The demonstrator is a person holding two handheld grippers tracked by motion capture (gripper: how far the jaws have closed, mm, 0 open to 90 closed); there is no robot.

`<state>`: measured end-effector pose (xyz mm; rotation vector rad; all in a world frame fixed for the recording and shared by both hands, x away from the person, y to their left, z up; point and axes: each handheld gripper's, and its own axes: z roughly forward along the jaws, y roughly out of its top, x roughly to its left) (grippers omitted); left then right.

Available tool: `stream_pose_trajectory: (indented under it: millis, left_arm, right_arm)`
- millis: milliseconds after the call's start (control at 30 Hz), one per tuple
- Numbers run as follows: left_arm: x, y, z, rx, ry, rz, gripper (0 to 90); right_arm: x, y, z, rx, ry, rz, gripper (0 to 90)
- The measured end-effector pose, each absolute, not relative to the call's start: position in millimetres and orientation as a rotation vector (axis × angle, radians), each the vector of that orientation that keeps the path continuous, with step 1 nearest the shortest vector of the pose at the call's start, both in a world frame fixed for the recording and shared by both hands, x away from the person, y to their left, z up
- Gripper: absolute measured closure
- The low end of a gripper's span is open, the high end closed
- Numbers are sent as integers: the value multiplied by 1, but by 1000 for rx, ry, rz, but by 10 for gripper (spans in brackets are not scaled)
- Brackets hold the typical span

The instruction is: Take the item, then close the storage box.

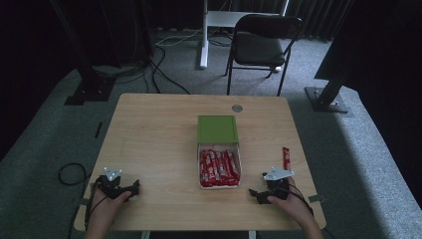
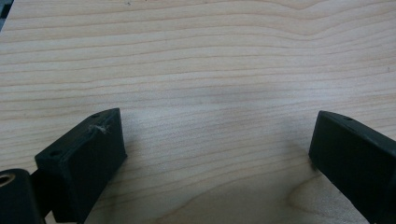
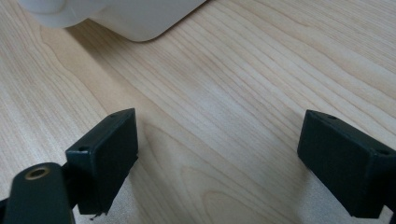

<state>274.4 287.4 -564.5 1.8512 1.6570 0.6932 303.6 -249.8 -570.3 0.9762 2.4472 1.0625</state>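
Observation:
A white box (image 1: 219, 186) packed with several red stick packets (image 1: 218, 167) sits at the middle of the wooden table (image 1: 149, 144), its green lid (image 1: 217, 129) slid back toward the far side. One red stick packet (image 1: 286, 157) lies loose to the right of the box. My left gripper (image 2: 217, 149) rests low at the table's near left (image 1: 130, 190), jaws wide apart over bare wood. My right gripper (image 3: 219, 149) sits at the near right (image 1: 258, 193), jaws also spread wide with nothing between them; the white box corner (image 3: 126, 16) shows ahead of it.
A round grey cap (image 1: 237, 108) is set into the table's far edge. A black folding chair (image 1: 261, 45) and a white desk leg (image 1: 203, 35) stand beyond the table. Black frame posts (image 1: 87, 74) flank it, and a cable (image 1: 69, 174) loops on the carpet at left.

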Motion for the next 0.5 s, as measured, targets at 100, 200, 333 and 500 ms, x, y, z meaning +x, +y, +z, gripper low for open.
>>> stream_pose_trajectory:
  millis: [100,200,333,500]
  left_arm:
    - [274,287,-564,1853,1655,692,42]
    - [273,286,-564,1882,1608,676,44]
    - [271,282,-563,1955,1514,661,59]
    - [268,270,-561,2016,1422,643,59]
  right_arm:
    - [304,-250,-570,977,2447,1063,117]
    - [303,-250,-570,980,2446,1065,122]
    - [303,-252,-570,1013,2432,1092,128]
    - [301,-253,-565,1015,2402,1140,128]
